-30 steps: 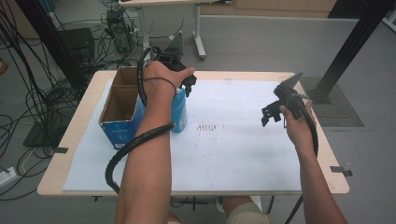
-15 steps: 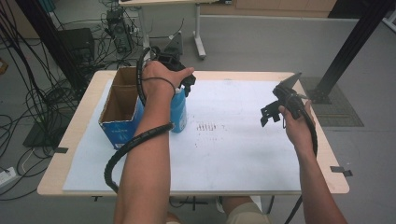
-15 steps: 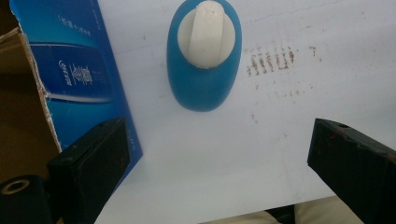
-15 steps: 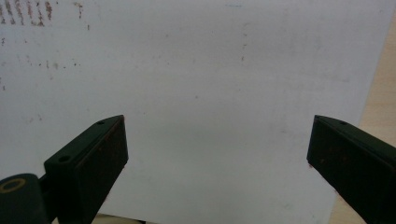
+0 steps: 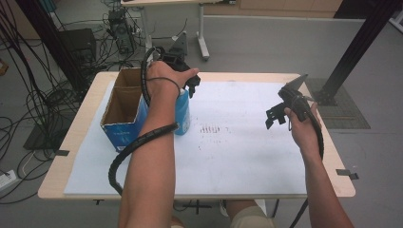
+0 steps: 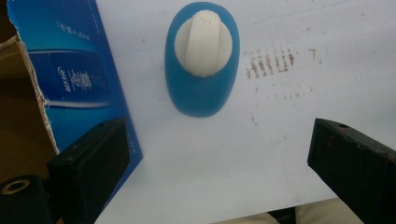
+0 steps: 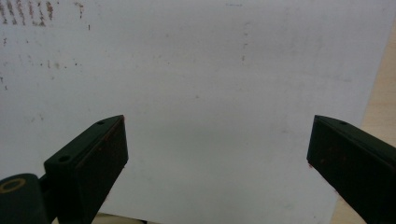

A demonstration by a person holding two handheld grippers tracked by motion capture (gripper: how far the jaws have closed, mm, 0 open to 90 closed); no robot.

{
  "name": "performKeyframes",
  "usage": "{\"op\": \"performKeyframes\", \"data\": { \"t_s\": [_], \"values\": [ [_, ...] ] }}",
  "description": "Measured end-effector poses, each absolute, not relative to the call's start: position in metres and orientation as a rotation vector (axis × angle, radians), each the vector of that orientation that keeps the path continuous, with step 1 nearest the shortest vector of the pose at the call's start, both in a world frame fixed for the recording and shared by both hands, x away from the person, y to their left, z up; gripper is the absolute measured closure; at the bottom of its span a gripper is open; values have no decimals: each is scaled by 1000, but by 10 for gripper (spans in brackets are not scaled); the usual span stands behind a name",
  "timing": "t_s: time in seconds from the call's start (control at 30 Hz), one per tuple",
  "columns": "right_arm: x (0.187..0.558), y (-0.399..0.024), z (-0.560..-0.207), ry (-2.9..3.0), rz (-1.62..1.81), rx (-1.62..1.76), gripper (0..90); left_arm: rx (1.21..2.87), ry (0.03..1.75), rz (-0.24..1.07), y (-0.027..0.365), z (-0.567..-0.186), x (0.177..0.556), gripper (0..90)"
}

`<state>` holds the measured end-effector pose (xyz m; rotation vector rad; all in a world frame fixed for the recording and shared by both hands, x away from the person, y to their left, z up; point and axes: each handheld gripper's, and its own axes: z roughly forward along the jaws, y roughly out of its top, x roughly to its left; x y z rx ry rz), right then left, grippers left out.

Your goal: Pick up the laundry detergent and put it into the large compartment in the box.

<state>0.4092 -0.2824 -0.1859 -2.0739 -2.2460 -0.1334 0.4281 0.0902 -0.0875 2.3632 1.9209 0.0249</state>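
A blue bottle (image 6: pixel 198 88) with a white cap (image 6: pixel 203 42) stands upright on the white sheet (image 5: pixel 247 147), right beside an open blue cardboard box (image 5: pixel 124 114). In the high view the bottle (image 5: pixel 182 116) is partly hidden by the person's left wrist. My left gripper (image 5: pixel 190 88) hovers above the bottle and looks straight down on it. Its jaws are spread wide, and nothing lies between them in the left gripper view (image 6: pixel 219 158). My right gripper (image 5: pixel 274 115) hangs over the right part of the sheet, open and empty, as in its own view (image 7: pixel 217 154).
Reddish-brown marks (image 5: pixel 211 129) stain the middle of the sheet. The wooden table (image 5: pixel 338 164) ends just right of the sheet, and its edge (image 7: pixel 383 93) appears in the right gripper view. Cables, a black case and table legs crowd the floor behind and to the left.
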Motion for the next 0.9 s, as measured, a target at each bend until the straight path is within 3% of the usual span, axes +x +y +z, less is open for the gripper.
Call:
{"op": "performKeyframes", "data": {
  "t_s": [0.9],
  "values": [
    [409, -293, -182, -2226, -134, -2099, 53, 2426, 1844, 79, 78, -85, 459, 59]
  ]
}}
